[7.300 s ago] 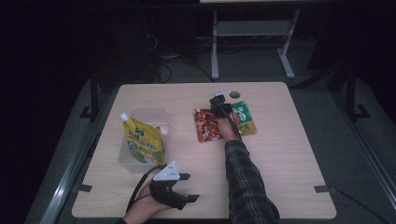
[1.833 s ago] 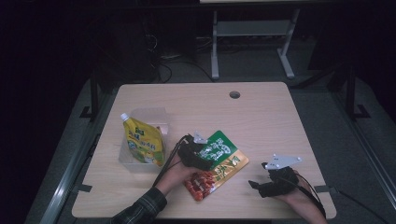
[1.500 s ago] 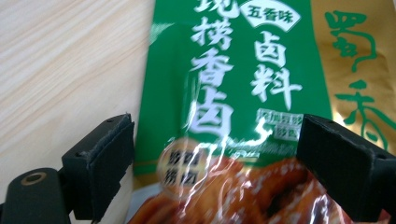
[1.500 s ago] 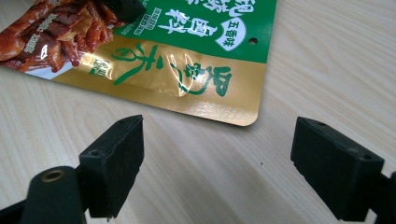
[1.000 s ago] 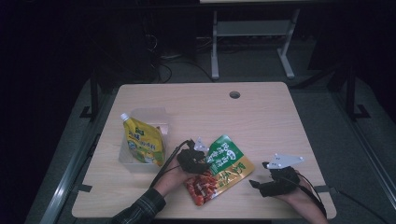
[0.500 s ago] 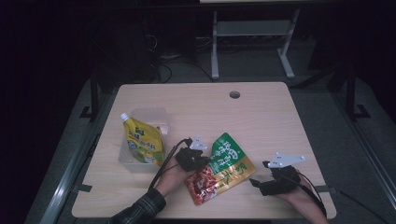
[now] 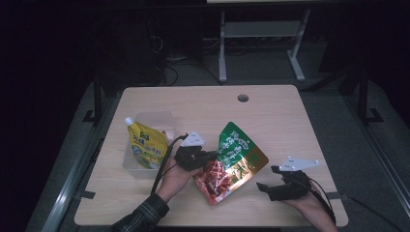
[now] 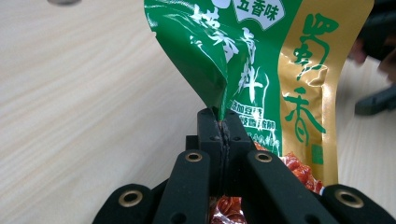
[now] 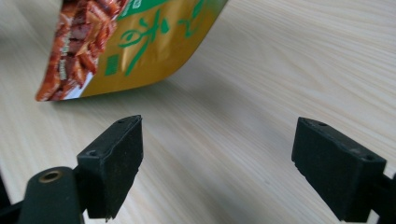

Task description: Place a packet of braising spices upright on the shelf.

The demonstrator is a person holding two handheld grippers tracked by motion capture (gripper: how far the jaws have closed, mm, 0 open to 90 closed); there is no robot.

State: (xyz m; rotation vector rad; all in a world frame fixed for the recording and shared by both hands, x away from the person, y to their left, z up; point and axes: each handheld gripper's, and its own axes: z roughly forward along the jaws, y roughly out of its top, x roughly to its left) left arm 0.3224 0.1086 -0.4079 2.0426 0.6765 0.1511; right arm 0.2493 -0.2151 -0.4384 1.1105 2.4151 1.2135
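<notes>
— Glossy green, gold and red foil: that snack pouch (image 7: pixel 232 162) is what the left gripper (image 7: pixel 205 157) has hold of in the high view, isn't it?

— Yes. The left forearm in its plaid sleeve (image 7: pixel 145 215) comes in from the bottom edge, and the pouch hangs tilted above the pale wooden table (image 7: pixel 290 121), its red end lowest. The right gripper (image 7: pixel 273 181) rests low near the table's front right corner, well apart from the pouch. A yellow spouted pouch (image 7: pixel 145 147) sits in a clear plastic tub (image 7: pixel 164 118) at the left.

— And the left gripper view?

— Black jaws have just closed, pinching a crumpled fold of the pouch's (image 8: pixel 261 60) shiny edge; the pads meet on it.

— The right gripper view?

— Matte black jaws stand wide apart, nothing between them, over bare wood grain. The pouch's (image 9: pixel 140 42) curved gold corner hangs beyond.
</notes>
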